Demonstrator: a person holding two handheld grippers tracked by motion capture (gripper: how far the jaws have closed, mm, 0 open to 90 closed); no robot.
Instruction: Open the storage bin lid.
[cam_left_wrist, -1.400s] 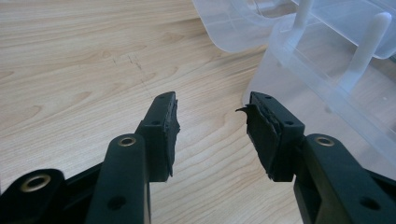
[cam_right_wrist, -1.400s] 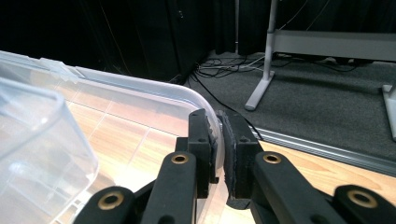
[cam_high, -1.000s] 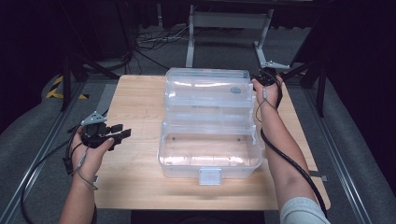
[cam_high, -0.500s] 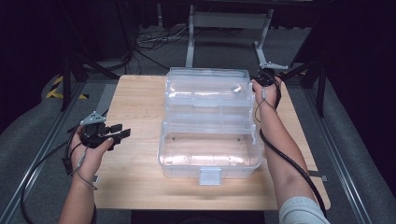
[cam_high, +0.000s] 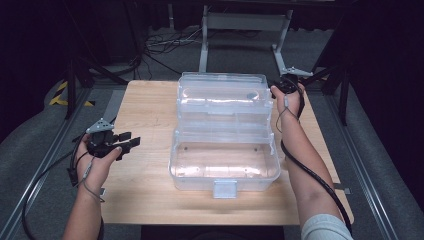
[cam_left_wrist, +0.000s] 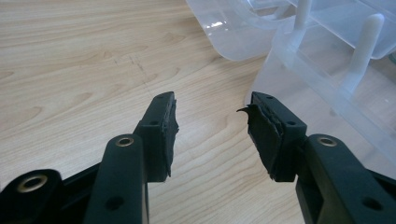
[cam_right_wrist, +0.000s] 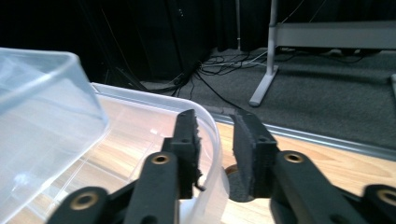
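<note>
Box: clear plastic hinged storage box (cam_high: 225, 150), lid thrown back, on the light wooden table (cam_high: 145, 110)
Right claw (cam_right_wrist: 215, 140): straddles the rim of the lid's far right corner, one jaw inside the wall, one outside, a gap left on the outer side
Left claw (cam_left_wrist: 212, 130): spread wide, holding nothing, above bare table, the box just ahead to its right
Tray: clear inner tray (cam_high: 225, 116) between lid and base
</note>
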